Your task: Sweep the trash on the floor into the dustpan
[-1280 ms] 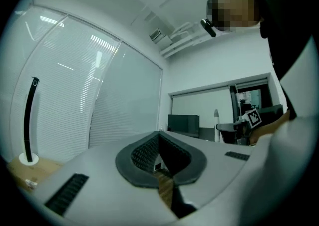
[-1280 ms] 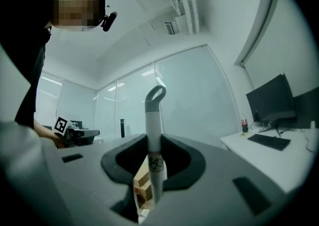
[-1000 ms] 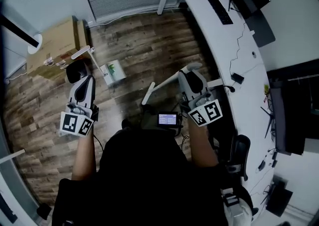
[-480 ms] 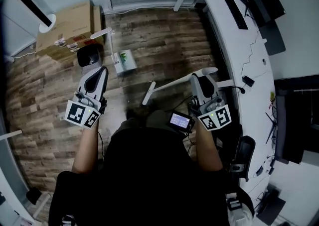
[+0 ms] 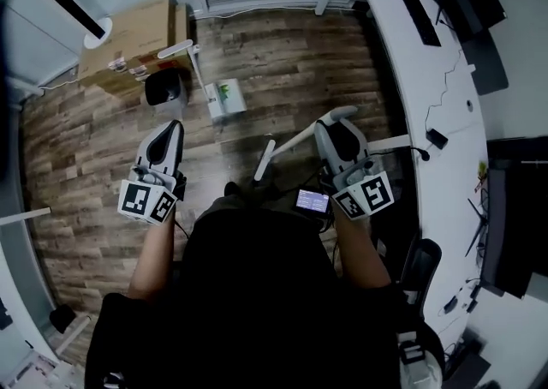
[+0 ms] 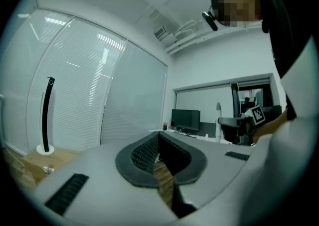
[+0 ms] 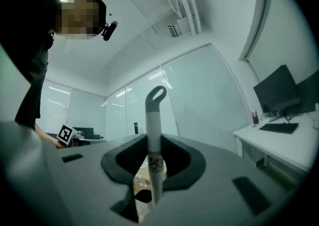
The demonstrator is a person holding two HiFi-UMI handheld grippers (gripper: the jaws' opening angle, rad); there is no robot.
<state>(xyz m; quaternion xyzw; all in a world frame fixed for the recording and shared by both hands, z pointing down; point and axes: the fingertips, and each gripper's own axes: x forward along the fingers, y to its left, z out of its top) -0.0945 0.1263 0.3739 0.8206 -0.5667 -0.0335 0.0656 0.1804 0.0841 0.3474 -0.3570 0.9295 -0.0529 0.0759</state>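
**Head view.** Left gripper [image 5: 174,126] points up-frame, jaws clenched, nothing in them. Right gripper [image 5: 330,122] is clamped on the white broom handle [image 5: 291,140]. The handle's long axis slants from the hooked top at the right jaws down-left to a lower end near the person's feet. Brush head not made out. Dark dustpan [image 5: 165,87] w/ white upright grip stands on the wood floor [image 5: 282,53], just beyond the left gripper's tip and slightly left of its line. The trash, a white-green carton [image 5: 224,96], lies just right of the dustpan, ahead of both grippers and btwn their lines. Cardboard box [image 5: 137,32] sits behind the dustpan.

**Left gripper view.** Pads of the left gripper [image 6: 158,138] are together, w/ only a sliver of floor in the gap. Confirmed empty. Dustpan not seen here.

**Right gripper view.** Right gripper [image 7: 152,158] has its jaws closed on the broom handle [image 7: 153,115], hook end standing above the pads.

**Assessment.** The left hand is clearly nearer the dustpan. The carton is closer to the pan than to the broom's low end, so the broom's low end likely has to come round to the carton's right side to push it left, twd the pan.
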